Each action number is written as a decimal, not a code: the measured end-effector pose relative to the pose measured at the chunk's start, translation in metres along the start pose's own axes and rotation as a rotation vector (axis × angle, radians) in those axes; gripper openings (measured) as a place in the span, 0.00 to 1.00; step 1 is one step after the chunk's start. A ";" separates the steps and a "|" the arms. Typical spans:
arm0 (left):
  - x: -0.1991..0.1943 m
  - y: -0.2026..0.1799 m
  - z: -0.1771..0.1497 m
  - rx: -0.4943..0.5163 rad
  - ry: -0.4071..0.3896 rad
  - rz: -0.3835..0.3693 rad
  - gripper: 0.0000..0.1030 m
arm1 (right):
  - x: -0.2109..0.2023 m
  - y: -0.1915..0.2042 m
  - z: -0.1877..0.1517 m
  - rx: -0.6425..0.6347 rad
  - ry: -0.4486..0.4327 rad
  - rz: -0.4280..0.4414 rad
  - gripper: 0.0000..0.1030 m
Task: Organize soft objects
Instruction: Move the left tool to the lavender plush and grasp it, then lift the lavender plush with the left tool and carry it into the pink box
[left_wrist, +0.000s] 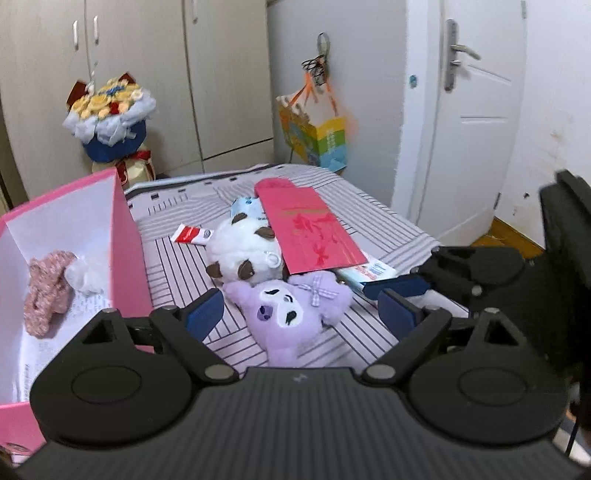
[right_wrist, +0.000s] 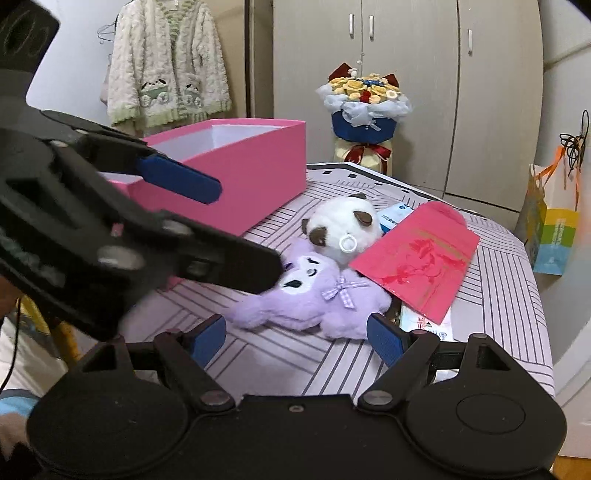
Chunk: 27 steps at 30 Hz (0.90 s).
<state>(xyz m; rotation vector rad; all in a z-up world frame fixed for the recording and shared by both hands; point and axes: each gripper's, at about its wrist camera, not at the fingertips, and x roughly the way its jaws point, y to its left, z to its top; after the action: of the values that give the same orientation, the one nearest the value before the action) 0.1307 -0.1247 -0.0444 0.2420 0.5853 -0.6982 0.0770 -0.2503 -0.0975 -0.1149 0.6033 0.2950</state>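
Note:
A purple plush (left_wrist: 291, 312) lies on the striped table, with a white panda plush (left_wrist: 245, 251) just behind it. My left gripper (left_wrist: 299, 314) is open, its blue pads on either side of the purple plush, just above it. My right gripper (right_wrist: 297, 336) is open and empty, close to the purple plush (right_wrist: 314, 295) from the near side. The panda plush (right_wrist: 341, 229) shows behind. The pink box (left_wrist: 127, 236) stands at left and holds a pink knitted item (left_wrist: 46, 291) and a white fluffy item (left_wrist: 86, 275).
A red envelope (left_wrist: 314, 229) leans over the plushes, with toothpaste tubes (left_wrist: 192, 234) and a white packet (left_wrist: 369, 273) under and beside it. A flower bouquet (left_wrist: 110, 114) and a paper bag (left_wrist: 317, 133) stand behind the table. Wardrobes and a door lie beyond.

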 end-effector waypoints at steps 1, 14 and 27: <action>0.007 0.000 0.001 -0.010 0.011 0.015 0.88 | 0.004 -0.001 -0.001 0.001 -0.004 -0.002 0.84; 0.073 0.028 -0.008 -0.227 0.168 -0.031 0.82 | 0.035 -0.015 0.000 0.060 0.007 -0.025 0.84; 0.077 0.038 -0.024 -0.304 0.132 -0.025 0.52 | 0.053 -0.021 0.001 0.138 0.037 0.020 0.90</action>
<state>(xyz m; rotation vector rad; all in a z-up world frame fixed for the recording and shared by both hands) 0.1927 -0.1275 -0.1081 -0.0027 0.8120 -0.6113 0.1253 -0.2573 -0.1267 0.0183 0.6605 0.2708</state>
